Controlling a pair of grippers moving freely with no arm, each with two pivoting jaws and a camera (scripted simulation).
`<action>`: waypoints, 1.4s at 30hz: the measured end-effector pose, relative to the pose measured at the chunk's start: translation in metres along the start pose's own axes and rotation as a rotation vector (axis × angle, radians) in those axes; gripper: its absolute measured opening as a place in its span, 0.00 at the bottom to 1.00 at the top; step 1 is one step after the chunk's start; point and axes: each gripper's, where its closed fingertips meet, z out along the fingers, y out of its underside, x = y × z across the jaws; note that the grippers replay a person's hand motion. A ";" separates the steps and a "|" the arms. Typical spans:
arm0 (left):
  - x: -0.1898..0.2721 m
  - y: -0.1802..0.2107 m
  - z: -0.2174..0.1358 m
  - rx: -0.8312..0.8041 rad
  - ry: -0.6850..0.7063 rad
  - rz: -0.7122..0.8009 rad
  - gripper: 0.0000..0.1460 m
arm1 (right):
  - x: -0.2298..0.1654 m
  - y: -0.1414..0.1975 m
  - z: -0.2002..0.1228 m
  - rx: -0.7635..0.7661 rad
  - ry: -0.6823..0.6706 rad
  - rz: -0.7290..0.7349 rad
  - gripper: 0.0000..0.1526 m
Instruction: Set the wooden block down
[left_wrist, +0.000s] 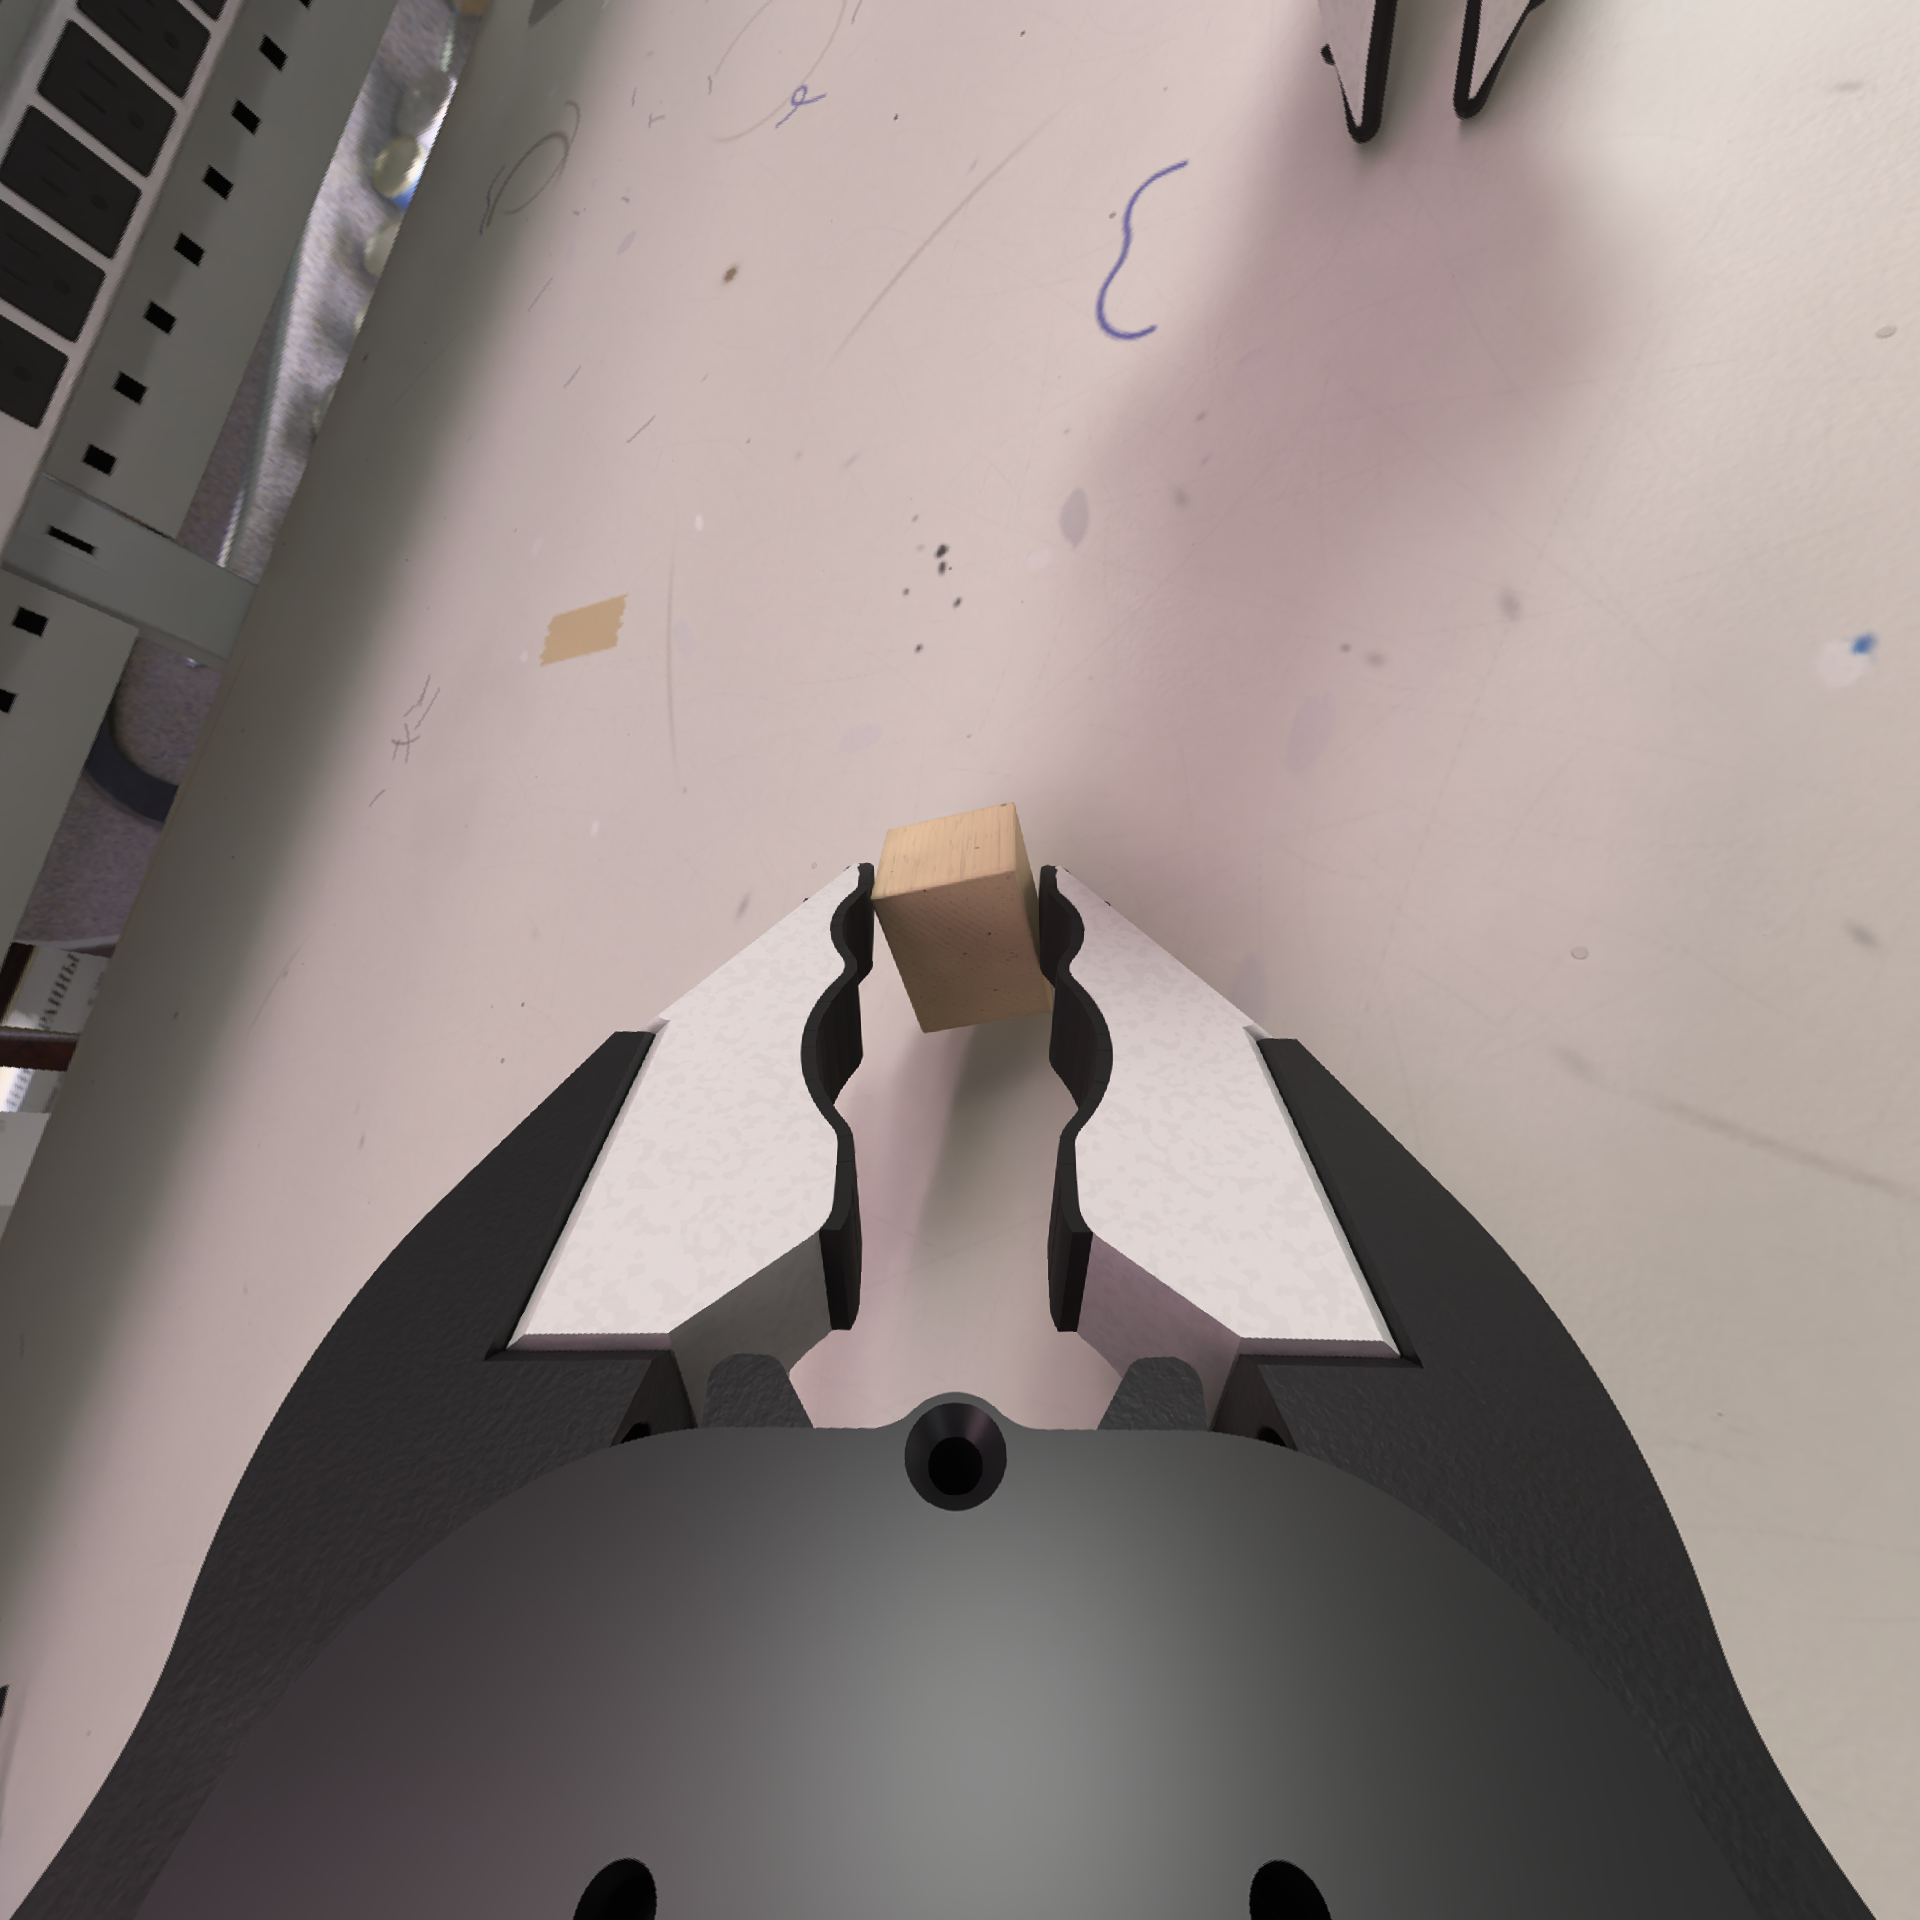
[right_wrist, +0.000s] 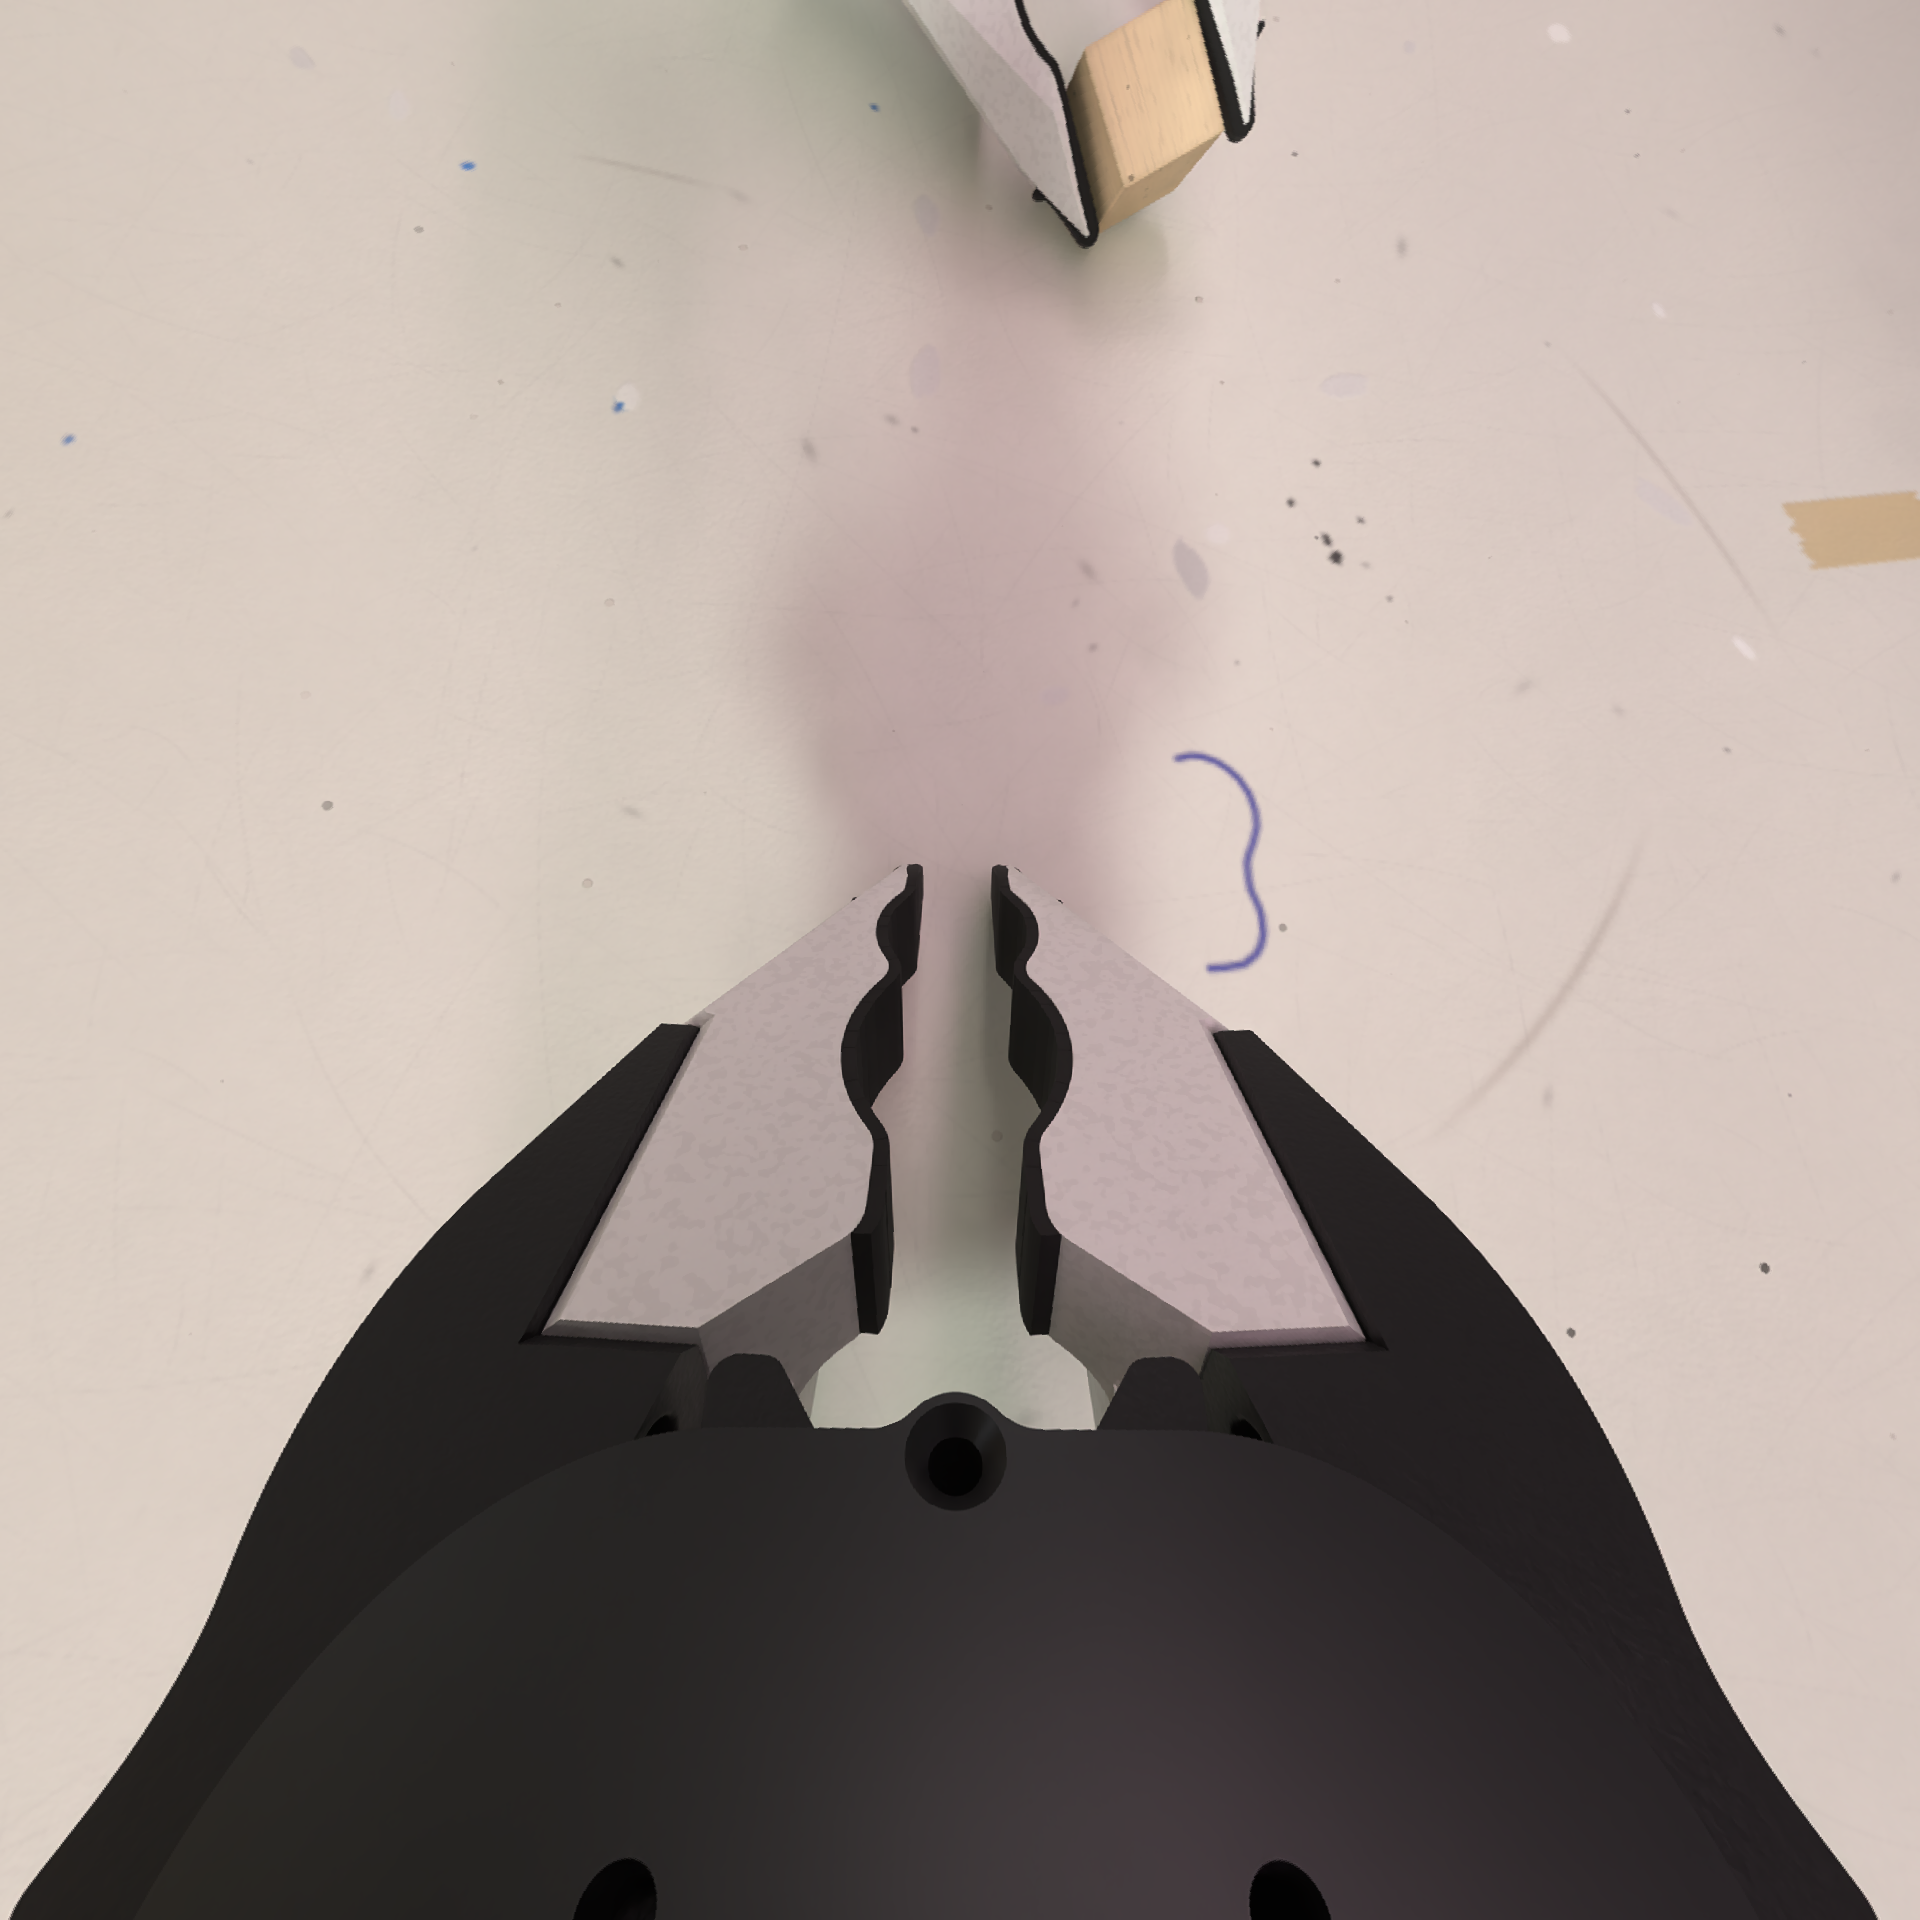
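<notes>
Left gripper (left_wrist: 956, 883) has the block (left_wrist: 961, 920) pinched between its fingertips, tilted, hanging above the table (left_wrist: 1351, 727). Right gripper (right_wrist: 956, 883) hovers well apart over a blue squiggle (right_wrist: 1236, 862), jaws a narrow slit apart, nothing between them.

Left gripper (right_wrist: 1153, 177) cut off by top edge; block-table contact unclear.

The wooden block (left_wrist: 961, 920) sits tilted between my left fingers (left_wrist: 858, 904), at their tips, above the desk (left_wrist: 1455, 727). My right gripper (right_wrist: 956, 881) hangs over the desk well apart, facing it, with a tape scrap (left_wrist: 584, 629) off to one side.
</notes>
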 end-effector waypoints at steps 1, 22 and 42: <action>-0.001 0.000 0.001 0.001 0.004 -0.003 0.22 | 0.000 0.000 0.000 0.000 -0.005 0.000 0.08; -0.004 0.000 0.003 0.001 0.001 -0.002 0.22 | -0.002 0.000 0.000 0.006 -0.042 0.021 0.00; -0.004 0.000 0.003 0.003 -0.017 0.018 0.22 | -0.004 0.000 0.000 0.011 -0.056 0.025 0.00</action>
